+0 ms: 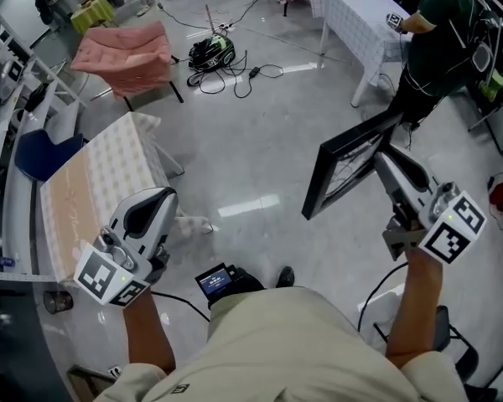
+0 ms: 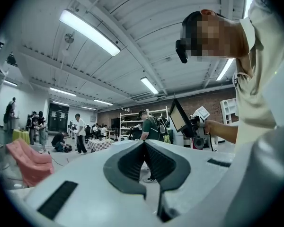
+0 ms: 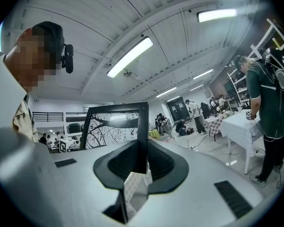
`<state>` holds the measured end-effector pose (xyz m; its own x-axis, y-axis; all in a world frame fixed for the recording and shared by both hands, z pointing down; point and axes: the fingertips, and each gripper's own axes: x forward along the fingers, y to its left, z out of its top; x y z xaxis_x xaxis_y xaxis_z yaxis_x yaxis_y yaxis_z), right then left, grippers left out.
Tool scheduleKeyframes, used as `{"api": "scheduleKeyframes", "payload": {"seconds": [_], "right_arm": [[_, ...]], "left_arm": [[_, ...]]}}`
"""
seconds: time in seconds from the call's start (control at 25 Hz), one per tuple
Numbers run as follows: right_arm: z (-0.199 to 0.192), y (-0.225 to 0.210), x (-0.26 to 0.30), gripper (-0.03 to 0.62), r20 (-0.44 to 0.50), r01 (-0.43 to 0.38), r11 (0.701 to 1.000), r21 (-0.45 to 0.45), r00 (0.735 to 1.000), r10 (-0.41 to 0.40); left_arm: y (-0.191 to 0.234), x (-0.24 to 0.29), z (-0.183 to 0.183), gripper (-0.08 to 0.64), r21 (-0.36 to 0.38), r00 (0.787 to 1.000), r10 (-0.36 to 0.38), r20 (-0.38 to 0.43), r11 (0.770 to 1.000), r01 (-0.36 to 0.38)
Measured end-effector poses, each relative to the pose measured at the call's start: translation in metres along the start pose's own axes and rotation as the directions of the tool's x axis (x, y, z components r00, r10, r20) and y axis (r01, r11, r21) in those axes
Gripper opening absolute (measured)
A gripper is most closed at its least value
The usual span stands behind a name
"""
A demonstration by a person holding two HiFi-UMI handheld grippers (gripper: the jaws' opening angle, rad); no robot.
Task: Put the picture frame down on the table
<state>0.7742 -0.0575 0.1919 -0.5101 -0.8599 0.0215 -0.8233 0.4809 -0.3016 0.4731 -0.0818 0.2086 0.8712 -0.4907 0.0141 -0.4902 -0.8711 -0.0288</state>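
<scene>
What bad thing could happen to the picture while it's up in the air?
The right gripper pinches the picture frame by one edge over hard floor, so it might slip and fall. The table sits to the left, beyond the left gripper, so the frame could knock that on the way.

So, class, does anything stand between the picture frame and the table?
Nothing visible does. Only bare floor separates the picture frame, clamped in the right gripper, from the table; the left gripper hangs by its near end.
</scene>
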Motion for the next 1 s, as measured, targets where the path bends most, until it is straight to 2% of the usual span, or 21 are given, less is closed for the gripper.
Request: {"api": "scheduleKeyframes", "payload": {"seconds": [0.28, 0.44, 0.72, 1.0], "right_arm": [[0.002, -0.019, 0.065, 0.061, -0.034, -0.05, 0.999, 0.001, 0.998, 0.05], [-0.003, -0.007, 0.115, 0.061, -0.05, -0.083, 0.997, -0.004, 0.995, 0.082], [0.005, 0.03, 0.212, 0.061, -0.076, -0.157, 0.987, -0.023, 0.985, 0.155], [-0.019, 0.059, 0.293, 0.061, -0.121, -0.279, 0.96, -0.008, 0.953, 0.276]], "left_arm": [[0.048, 0.001, -0.005, 0.008, -0.004, 0.998, 0.069, -0.004, 0.998, -0.069], [0.091, -0.017, -0.015, 0.008, -0.015, 0.994, 0.109, 0.003, 0.994, -0.109], [0.163, -0.055, -0.007, 0.006, -0.021, 0.985, 0.167, 0.037, 0.986, -0.166], [0.202, -0.103, -0.019, 0.008, -0.017, 0.959, 0.282, 0.038, 0.959, -0.282]]}}
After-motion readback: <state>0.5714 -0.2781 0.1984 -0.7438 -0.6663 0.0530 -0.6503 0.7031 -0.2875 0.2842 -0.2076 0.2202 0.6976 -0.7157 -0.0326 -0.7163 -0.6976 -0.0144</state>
